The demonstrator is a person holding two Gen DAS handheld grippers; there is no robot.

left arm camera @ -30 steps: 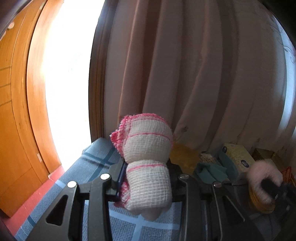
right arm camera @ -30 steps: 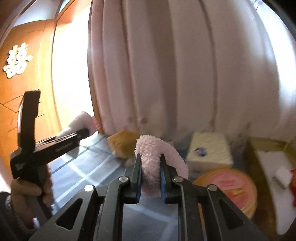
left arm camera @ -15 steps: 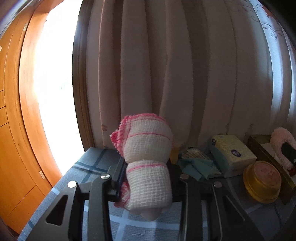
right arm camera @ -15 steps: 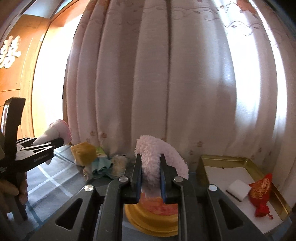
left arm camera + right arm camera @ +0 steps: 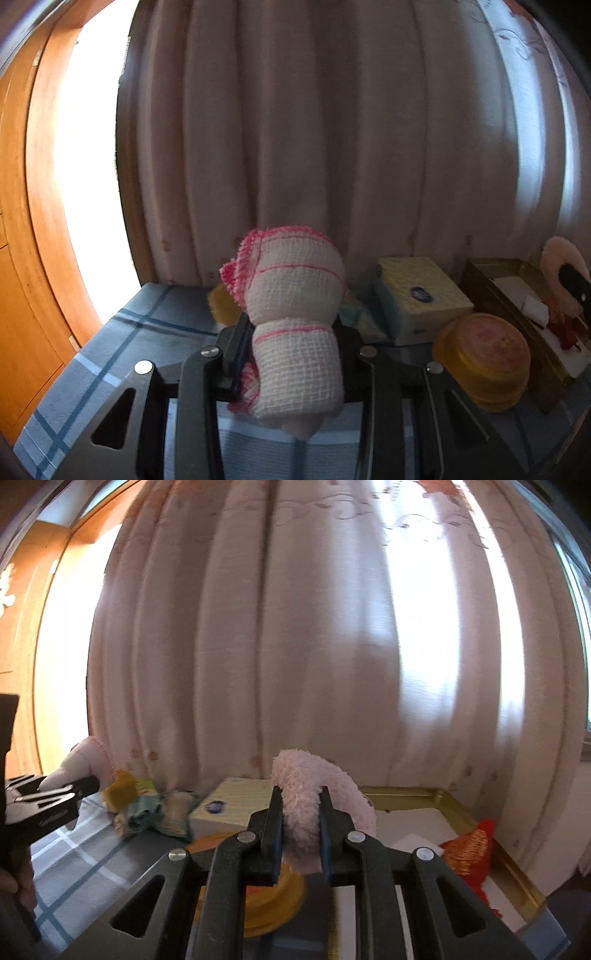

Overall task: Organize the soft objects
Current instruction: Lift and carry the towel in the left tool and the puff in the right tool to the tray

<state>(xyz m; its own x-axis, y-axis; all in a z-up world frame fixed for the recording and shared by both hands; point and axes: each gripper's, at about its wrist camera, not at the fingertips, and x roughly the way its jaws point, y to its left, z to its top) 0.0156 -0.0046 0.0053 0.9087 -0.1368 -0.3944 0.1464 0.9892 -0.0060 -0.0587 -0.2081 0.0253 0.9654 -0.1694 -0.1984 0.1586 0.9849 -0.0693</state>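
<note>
1. The left gripper (image 5: 293,354) is pinching a rolled white waffle-weave cloth with pink edging (image 5: 295,317), holding it upright above the blue plaid tablecloth (image 5: 122,343).
2. The right gripper (image 5: 299,834) is squeezing a fluffy pink fabric piece (image 5: 314,794), which is arching over toward the gold-rimmed tray (image 5: 461,808).
3. A yellow round container (image 5: 484,358) is sitting between the yellow tissue box (image 5: 421,295) and the tray, in front of the curtain (image 5: 332,129).

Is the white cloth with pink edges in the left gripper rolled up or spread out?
Rolled up. The white cloth stands as a tight bundle, pinched at its middle by the left gripper, with no loose part hanging flat.
</note>
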